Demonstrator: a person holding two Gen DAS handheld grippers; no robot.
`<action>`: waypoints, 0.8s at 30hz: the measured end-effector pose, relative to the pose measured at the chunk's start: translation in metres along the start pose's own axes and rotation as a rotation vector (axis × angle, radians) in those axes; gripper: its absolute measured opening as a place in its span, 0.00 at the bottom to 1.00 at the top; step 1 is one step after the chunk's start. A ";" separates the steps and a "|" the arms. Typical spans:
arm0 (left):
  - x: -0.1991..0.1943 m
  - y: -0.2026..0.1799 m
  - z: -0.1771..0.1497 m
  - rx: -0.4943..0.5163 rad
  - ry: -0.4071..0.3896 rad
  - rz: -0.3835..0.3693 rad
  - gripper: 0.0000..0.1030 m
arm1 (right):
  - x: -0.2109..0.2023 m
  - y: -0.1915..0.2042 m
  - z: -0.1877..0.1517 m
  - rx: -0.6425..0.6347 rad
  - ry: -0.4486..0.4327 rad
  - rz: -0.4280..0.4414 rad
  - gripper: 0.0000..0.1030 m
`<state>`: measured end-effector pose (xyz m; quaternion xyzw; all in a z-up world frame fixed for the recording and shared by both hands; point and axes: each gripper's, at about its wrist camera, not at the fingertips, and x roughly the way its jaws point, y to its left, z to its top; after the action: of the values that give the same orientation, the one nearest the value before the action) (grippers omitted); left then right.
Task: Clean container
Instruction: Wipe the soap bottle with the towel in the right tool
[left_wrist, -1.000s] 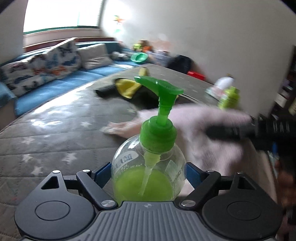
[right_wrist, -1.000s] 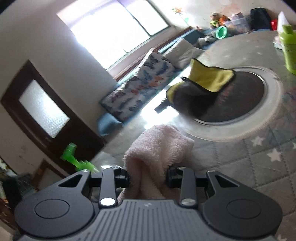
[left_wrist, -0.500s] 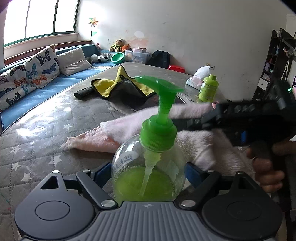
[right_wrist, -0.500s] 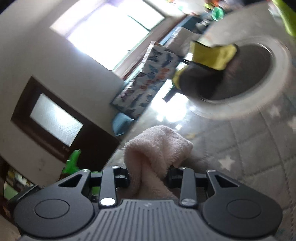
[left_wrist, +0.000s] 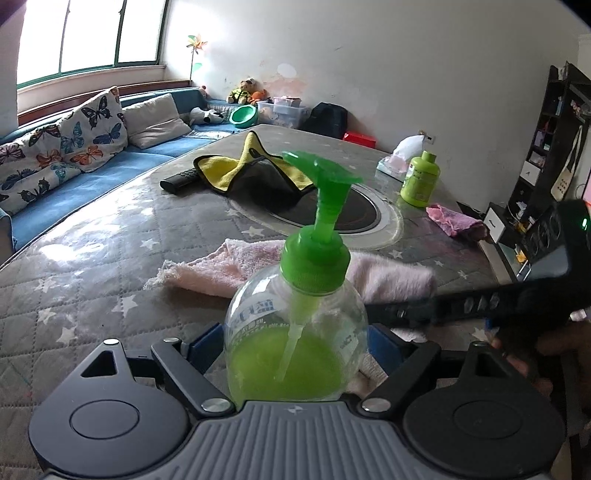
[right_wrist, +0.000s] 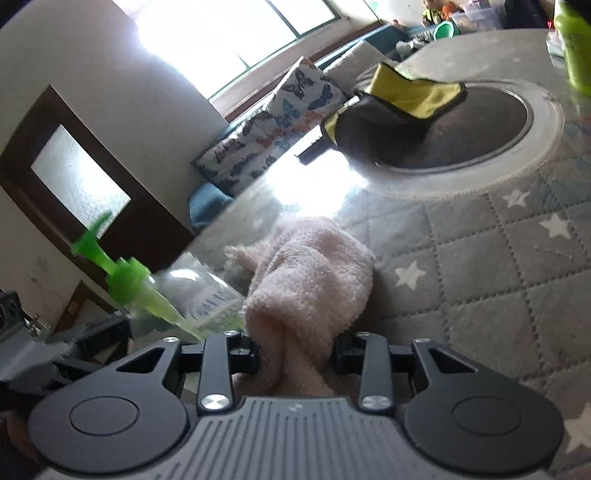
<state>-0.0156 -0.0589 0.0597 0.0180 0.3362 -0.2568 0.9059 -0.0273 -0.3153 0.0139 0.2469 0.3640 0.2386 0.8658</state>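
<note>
A clear pump bottle (left_wrist: 295, 332) with a green pump head and green liquid stands upright between the blue pads of my left gripper (left_wrist: 295, 347), which is shut on it. A pale pink towel (left_wrist: 236, 266) lies on the table behind the bottle and trails to the right. My right gripper (right_wrist: 295, 354) is shut on a bunched end of this pink towel (right_wrist: 310, 280), low over the table. In the right wrist view the pump bottle (right_wrist: 192, 295) sits just left of the towel, close to it; contact is unclear. The right gripper (left_wrist: 406, 314) reaches in from the right.
The table (left_wrist: 92, 258) wears a grey quilted cover with stars and has a round dark inset (left_wrist: 343, 210). A yellow-and-grey cloth (left_wrist: 255, 173), a black remote (left_wrist: 177, 181), a small green bottle (left_wrist: 419, 181), a tissue pack (left_wrist: 399, 155) and a pink rag (left_wrist: 454, 221) lie farther back.
The right gripper has dropped lower with the towel, which now rests more on the table behind the bottle. The left gripper's view has swung and steadied; the bottle stays held.
</note>
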 end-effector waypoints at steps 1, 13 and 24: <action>-0.001 0.000 0.000 0.000 0.000 0.000 0.84 | -0.005 0.003 0.003 0.009 -0.016 0.017 0.32; -0.004 0.002 -0.002 -0.002 -0.002 -0.004 0.84 | -0.007 0.044 0.046 -0.017 -0.084 0.155 0.32; -0.004 0.001 -0.003 0.001 0.002 -0.004 0.84 | 0.024 -0.003 0.029 0.128 -0.020 0.075 0.32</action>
<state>-0.0190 -0.0555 0.0598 0.0180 0.3373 -0.2587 0.9050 0.0103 -0.3109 0.0177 0.3176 0.3603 0.2444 0.8424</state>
